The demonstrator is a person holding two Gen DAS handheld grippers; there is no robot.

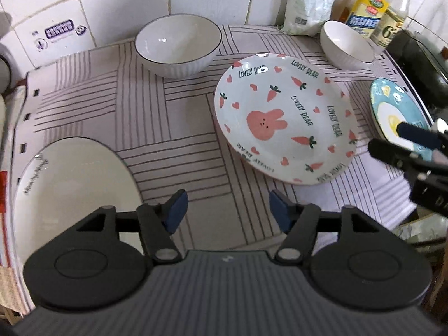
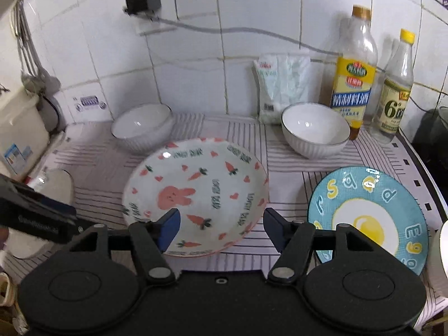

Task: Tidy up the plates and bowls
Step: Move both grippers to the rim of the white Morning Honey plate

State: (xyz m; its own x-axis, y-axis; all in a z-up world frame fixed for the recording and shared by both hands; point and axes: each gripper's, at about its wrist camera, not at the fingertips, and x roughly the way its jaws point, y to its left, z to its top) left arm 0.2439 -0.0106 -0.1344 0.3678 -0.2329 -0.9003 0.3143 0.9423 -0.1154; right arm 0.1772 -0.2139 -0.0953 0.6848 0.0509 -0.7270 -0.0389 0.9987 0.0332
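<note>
A rabbit-and-carrot plate lies in the middle of the striped mat. My left gripper hangs open over bare mat, to the near left of that plate, with nothing between its fingers. A white oval plate lies to its left. My right gripper stands open above the rabbit plate's near rim, its pads apart from it. A blue egg plate lies to the right. Two white ribbed bowls stand at the back: one on the left, one on the right.
Two bottles and a white bag stand against the tiled wall behind the right bowl. A dark appliance borders the mat's right edge. A white appliance sits at far left. A cable runs along the wall.
</note>
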